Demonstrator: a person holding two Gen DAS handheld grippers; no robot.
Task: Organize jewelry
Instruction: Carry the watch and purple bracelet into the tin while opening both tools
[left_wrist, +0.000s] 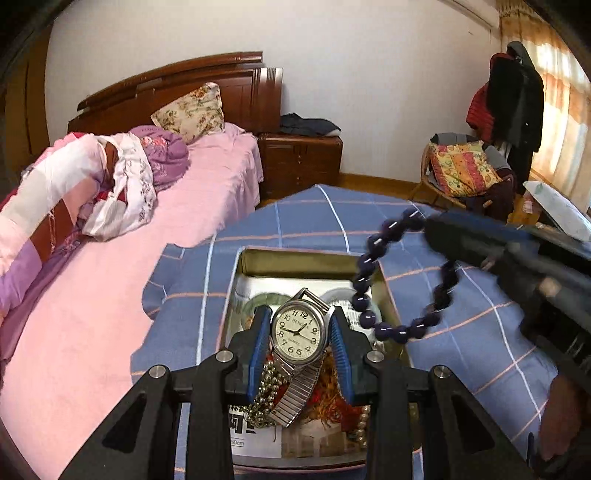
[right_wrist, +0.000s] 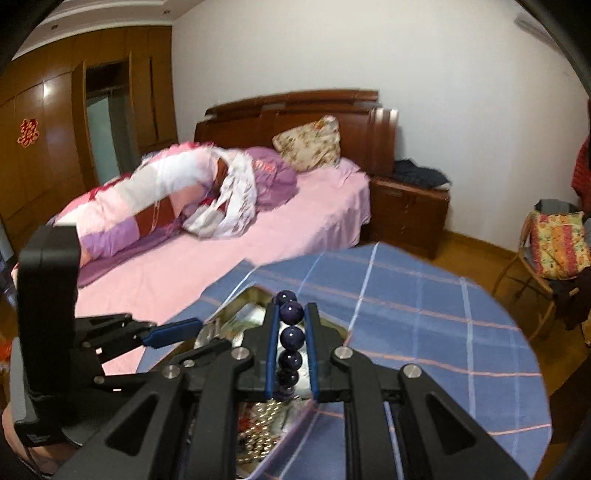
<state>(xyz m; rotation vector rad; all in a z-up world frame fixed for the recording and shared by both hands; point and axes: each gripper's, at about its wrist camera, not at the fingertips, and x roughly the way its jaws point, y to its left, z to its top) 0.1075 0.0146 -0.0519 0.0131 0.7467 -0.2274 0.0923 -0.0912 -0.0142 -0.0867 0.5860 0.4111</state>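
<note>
1. A bed (left_wrist: 122, 280) with a pink sheet fills the left of both views, with a rumpled quilt (left_wrist: 74, 199) piled on it and a floral pillow (left_wrist: 190, 112) against the wooden headboard.
2. A blue checked cloth (left_wrist: 443, 295) covers the surface in front of me, just beside the bed.
3. A dark wooden nightstand (left_wrist: 299, 162) stands beside the headboard, and a chair (left_wrist: 461, 173) with a bright cushion is well apart on the right.
4. An open metal tin (left_wrist: 306, 260) sits on the cloth, holding a tangle of chains, pearls and red threads.
5. My right gripper (right_wrist: 291, 339) is above the tin's right side; its blue-padded jaws are pinching a bracelet (left_wrist: 402, 288) of dark purple beads, and the rest of the loop hangs free over the tin's edge.
6. My left gripper (left_wrist: 301, 328) is over the tin; its jaws are pressed against either side of a watch (left_wrist: 299, 332), a round silver case with a cream dial facing up.
7. The watch's metal stretch band (left_wrist: 295, 395) trails down into the jewelry in the tin.
</note>
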